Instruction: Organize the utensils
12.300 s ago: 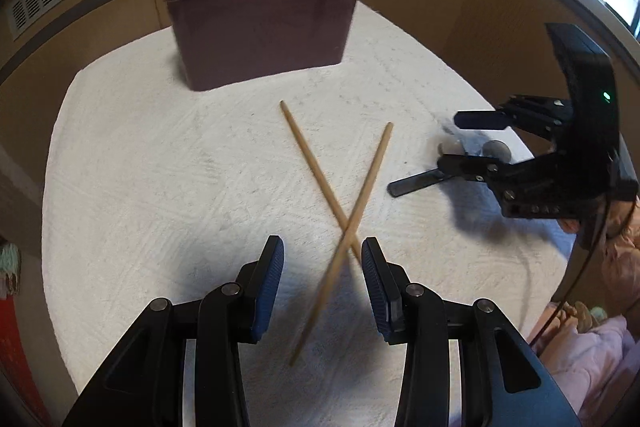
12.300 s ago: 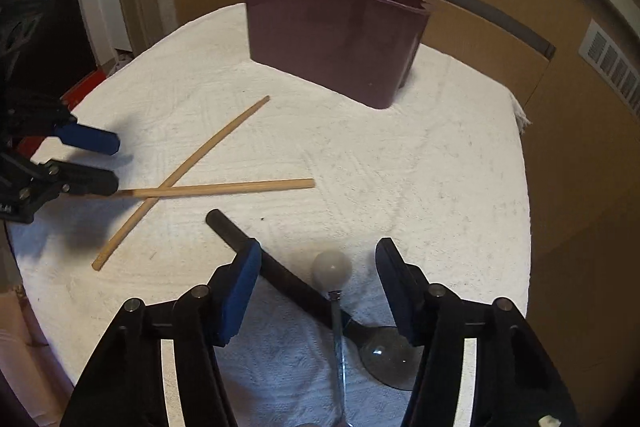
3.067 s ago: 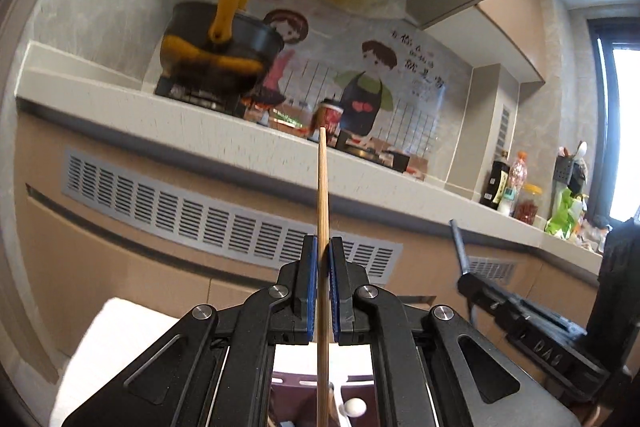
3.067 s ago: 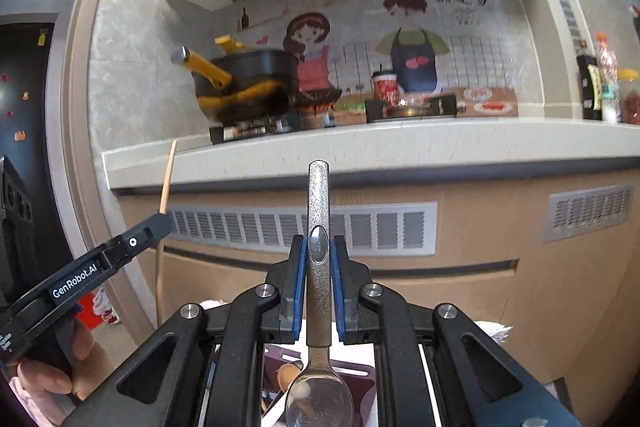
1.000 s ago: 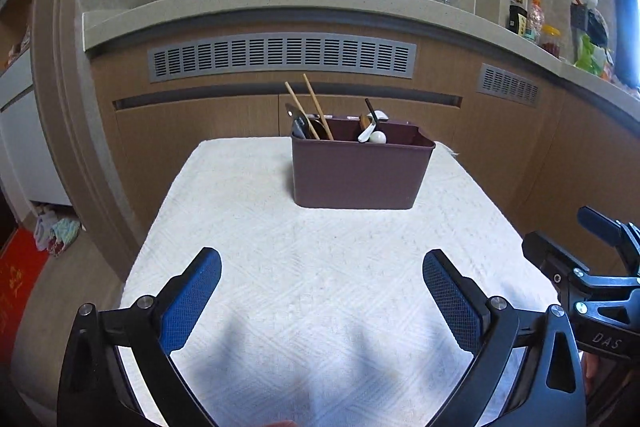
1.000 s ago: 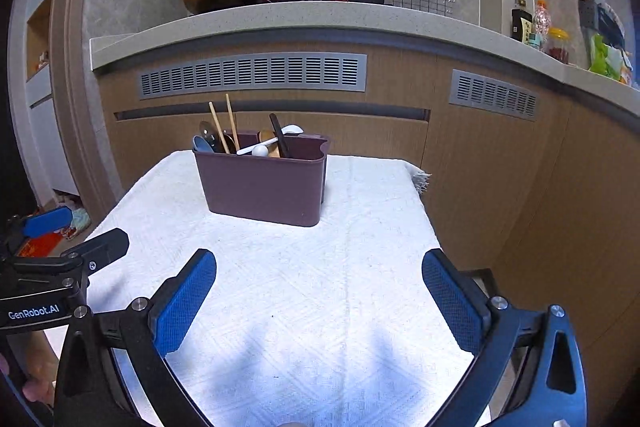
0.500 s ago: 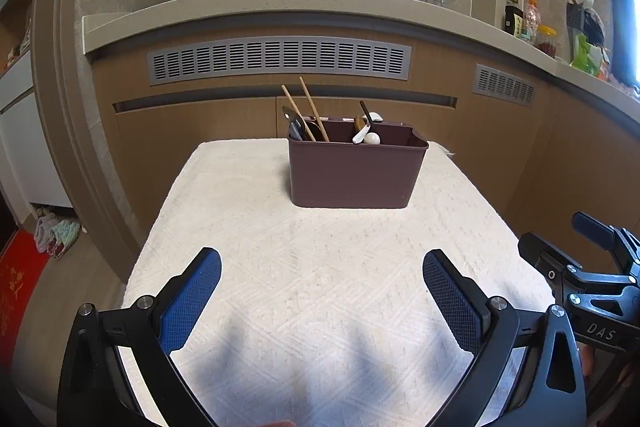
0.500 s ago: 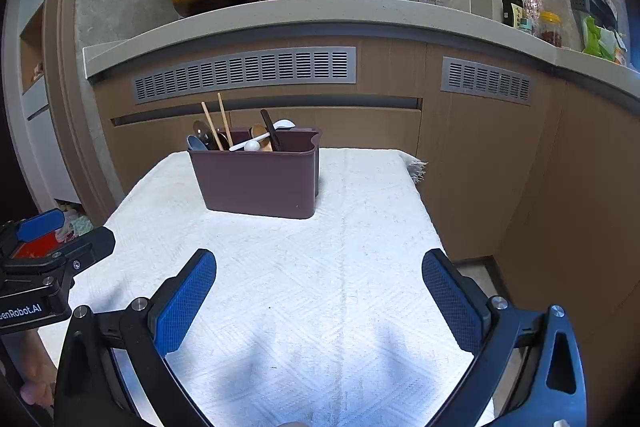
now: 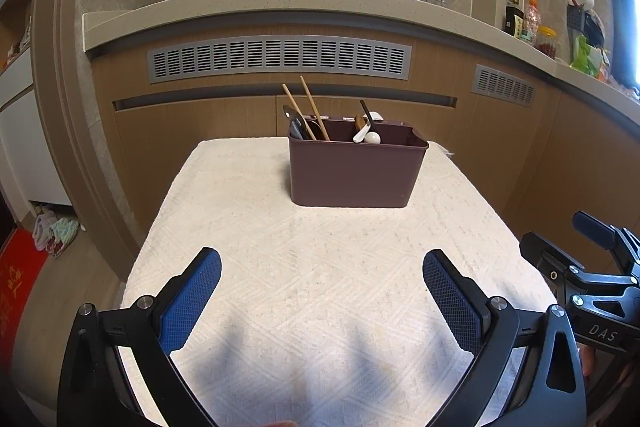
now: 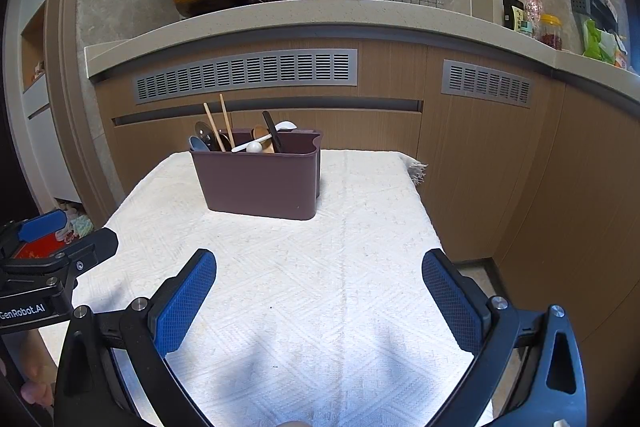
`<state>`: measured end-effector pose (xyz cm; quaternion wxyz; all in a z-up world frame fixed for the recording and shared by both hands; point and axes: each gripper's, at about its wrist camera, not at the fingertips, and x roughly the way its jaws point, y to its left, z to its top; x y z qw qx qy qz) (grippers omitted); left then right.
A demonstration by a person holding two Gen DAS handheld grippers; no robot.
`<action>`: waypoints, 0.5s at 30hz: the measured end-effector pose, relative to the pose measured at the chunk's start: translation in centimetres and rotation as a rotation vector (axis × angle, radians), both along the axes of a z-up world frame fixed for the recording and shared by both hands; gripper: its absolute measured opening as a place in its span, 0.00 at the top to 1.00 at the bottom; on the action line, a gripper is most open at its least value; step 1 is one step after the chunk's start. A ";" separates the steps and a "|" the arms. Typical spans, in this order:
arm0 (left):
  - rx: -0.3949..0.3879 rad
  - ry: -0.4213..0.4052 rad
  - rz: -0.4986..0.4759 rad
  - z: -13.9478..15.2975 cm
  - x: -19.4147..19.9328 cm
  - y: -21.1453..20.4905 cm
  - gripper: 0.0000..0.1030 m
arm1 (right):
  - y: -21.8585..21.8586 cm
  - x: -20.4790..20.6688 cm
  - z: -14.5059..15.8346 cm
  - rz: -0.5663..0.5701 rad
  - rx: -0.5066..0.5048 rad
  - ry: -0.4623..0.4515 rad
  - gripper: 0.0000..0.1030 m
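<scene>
bin (image 9: 352,171): two chopsticks (image 9: 306,107) | left gripper (image 9: 320,267) wide, empty | right gripper (image 10: 319,269) wide, empty

both wrist views: low, forward, side by side | shared: caddy (image 9: 352,171)

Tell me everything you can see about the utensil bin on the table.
The bin is a dark maroon, plastic-looking rectangular tub with rounded corners and a slightly flared rim. It stands upright on the white textured cloth, toward the table's far end. Two wooden chopsticks lean out at its left, beside a grey utensil; a black handle and white spoons poke out further right. Neither gripper touches it.
</scene>
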<state>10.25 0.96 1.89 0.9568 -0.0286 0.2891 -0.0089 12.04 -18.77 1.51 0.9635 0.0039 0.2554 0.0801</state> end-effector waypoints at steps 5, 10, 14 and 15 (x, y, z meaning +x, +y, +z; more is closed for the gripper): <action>0.007 -0.004 0.000 -0.1 0.0 0.0 0.02 | 0.0 -0.1 0.1 0.000 0.002 -0.001 0.00; 0.017 -0.012 0.003 0.0 -0.1 0.0 0.02 | 0.0 -0.1 0.1 0.000 0.000 -0.001 0.00; 0.017 -0.010 0.001 0.0 -0.1 -0.1 0.02 | 0.1 -0.1 0.1 0.001 0.000 0.002 0.00; 0.019 -0.010 0.003 0.0 -0.2 -0.1 0.02 | 0.0 -0.1 0.1 0.002 0.001 0.001 0.00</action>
